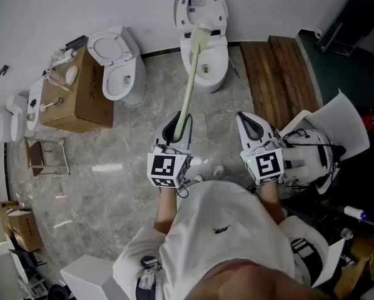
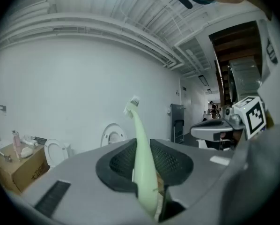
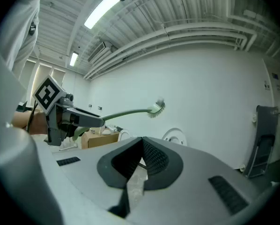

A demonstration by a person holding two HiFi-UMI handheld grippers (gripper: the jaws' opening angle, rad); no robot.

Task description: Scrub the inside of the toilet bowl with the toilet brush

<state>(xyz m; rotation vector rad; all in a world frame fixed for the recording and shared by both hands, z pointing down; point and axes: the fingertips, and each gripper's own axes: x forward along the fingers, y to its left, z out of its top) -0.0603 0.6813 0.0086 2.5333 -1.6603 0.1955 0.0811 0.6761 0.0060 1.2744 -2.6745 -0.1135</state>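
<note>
Between the clamped jaws of the left gripper [image 1: 177, 124], handle of the pale green toilet brush [image 1: 191, 83], bristle head raised toward the far open toilet [image 1: 215, 67], right gripper [image 1: 252, 124] just right, jaws closed, empty.

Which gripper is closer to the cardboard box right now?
Left. The left gripper, holding the toilet brush, is to the right of the cardboard box; the right gripper lies farther right, beyond it.
</note>
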